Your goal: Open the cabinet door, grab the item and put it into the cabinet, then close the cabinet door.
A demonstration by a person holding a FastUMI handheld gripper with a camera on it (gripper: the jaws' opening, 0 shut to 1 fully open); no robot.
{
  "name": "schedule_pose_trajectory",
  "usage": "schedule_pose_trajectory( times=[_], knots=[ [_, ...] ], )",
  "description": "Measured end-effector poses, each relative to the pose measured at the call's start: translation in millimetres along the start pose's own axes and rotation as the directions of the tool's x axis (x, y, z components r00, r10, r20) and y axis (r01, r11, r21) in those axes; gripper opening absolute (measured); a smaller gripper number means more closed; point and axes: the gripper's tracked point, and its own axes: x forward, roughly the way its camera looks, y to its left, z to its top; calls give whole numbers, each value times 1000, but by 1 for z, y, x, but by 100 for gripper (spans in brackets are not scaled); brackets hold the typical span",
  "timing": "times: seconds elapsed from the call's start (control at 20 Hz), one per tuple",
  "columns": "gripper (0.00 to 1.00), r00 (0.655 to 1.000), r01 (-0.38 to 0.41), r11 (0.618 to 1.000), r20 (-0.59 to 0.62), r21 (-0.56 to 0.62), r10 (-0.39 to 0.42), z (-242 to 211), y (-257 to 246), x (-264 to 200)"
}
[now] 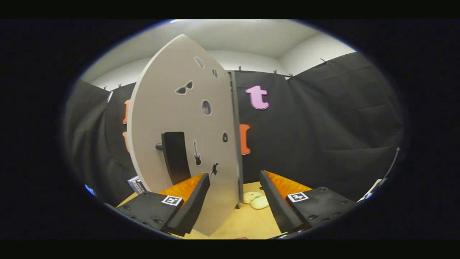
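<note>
A: Our gripper (235,196) has its fingers spread, holding nothing. The cabinet door (179,118) stands swung open at eleven o'clock.

B: We see the item (256,200) on the table (248,223), twelve o'clock. Grabbing, stowing, closing remain.

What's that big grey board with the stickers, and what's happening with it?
That is a cabinet door, swung open so its free edge sits between the gripper's two spread fingers. A person is holding the gripper, and the fingers are open, pressing on nothing. The door has a dark handle and small stickers on it. Beyond the fingers, a small pale toy lies on the wooden table, not picked up yet.
</note>
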Motion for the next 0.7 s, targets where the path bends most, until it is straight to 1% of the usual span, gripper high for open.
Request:
schedule_pose_trajectory(
  times=[0.15, 0.35, 0.6, 0.7],
  knots=[
    [92, 995, -96, 995, -27, 22, 96, -9, 38, 18],
    [93, 982, -184, 982, -27, 33, 185, -11, 72, 23],
    [93, 966, -256, 966, -19, 27, 257, -18, 100, 22],
    [93, 965, -263, 965, -15, 17, 263, -19, 110, 22]
  ],
)
